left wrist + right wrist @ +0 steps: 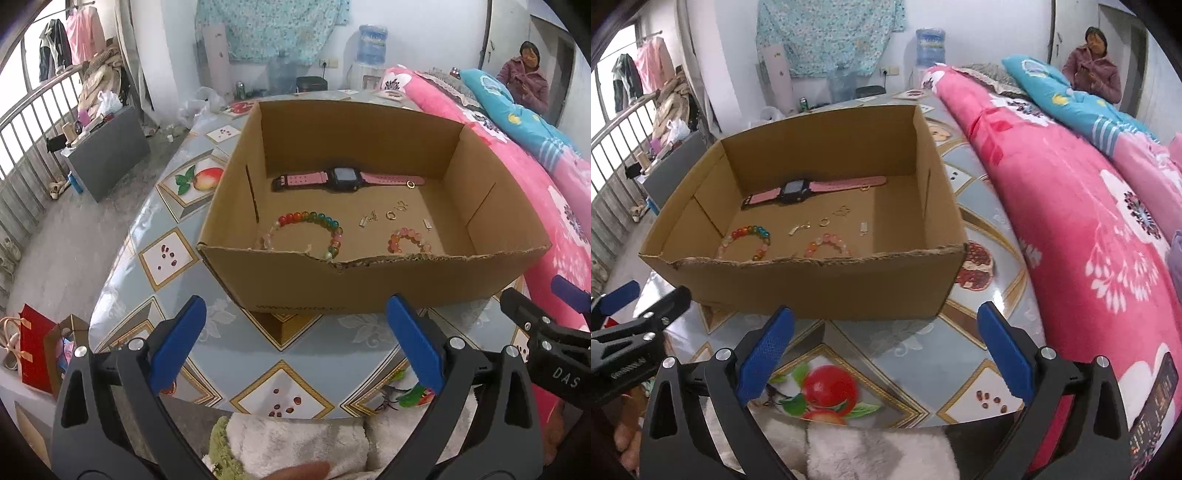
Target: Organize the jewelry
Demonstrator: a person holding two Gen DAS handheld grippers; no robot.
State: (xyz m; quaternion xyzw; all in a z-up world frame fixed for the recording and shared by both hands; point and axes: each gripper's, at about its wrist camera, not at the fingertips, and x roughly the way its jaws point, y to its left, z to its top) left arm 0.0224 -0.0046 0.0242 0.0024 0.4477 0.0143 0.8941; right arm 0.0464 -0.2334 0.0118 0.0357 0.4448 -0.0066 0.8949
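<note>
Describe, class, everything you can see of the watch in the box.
The watch has a black, squarish case with a dark screen and a pink strap that looks like rubber, with rows of holes and a black buckle end. It lies flat and unfastened, stretched out along the far wall of the box, on the cardboard floor. A small gold ring lies against one strap end. Neither gripper touches it.

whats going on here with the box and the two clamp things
A person is sorting jewelry with a handheld gripper in each hand. Both the left gripper and the right gripper are open, empty and held short of the near wall of a cardboard box on the patterned table. Inside the box lie a pink watch, a rainbow bead bracelet, a smaller pink bead bracelet and a few small metal pieces. Nothing is being gripped right now.
</note>
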